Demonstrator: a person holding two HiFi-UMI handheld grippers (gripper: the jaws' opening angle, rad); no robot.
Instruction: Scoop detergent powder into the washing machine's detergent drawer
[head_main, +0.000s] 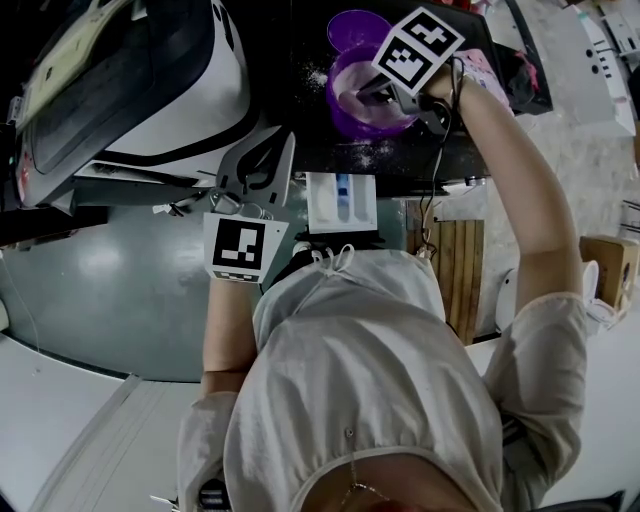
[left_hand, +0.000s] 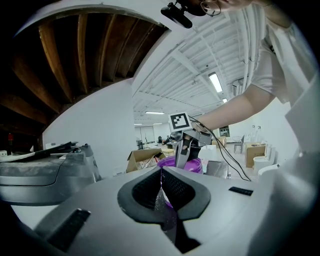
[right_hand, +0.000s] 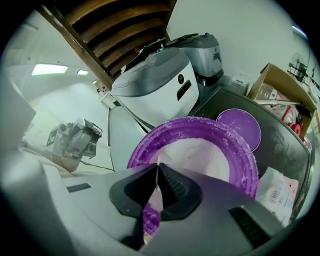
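In the head view a purple tub (head_main: 345, 115) of white detergent powder stands on a black top, its loose lid (head_main: 356, 27) just behind it. My right gripper (head_main: 364, 94) reaches into the tub. In the right gripper view it (right_hand: 158, 169) is shut on a thin purple scoop handle (right_hand: 149, 220), just over the powder (right_hand: 200, 150); the scoop's bowl is hidden. The white detergent drawer (head_main: 341, 200) with a blue insert juts out below the top's edge. My left gripper (head_main: 272, 152) hovers left of the drawer, shut and empty (left_hand: 161, 172).
A large white and grey appliance (head_main: 130, 80) fills the left of the black top (head_main: 470, 150). Spilled powder specks lie around the tub. A wooden crate (head_main: 450, 270) stands on the floor at right, with cardboard boxes (head_main: 612, 265) beyond. A pink-printed packet (right_hand: 280, 192) lies beside the tub.
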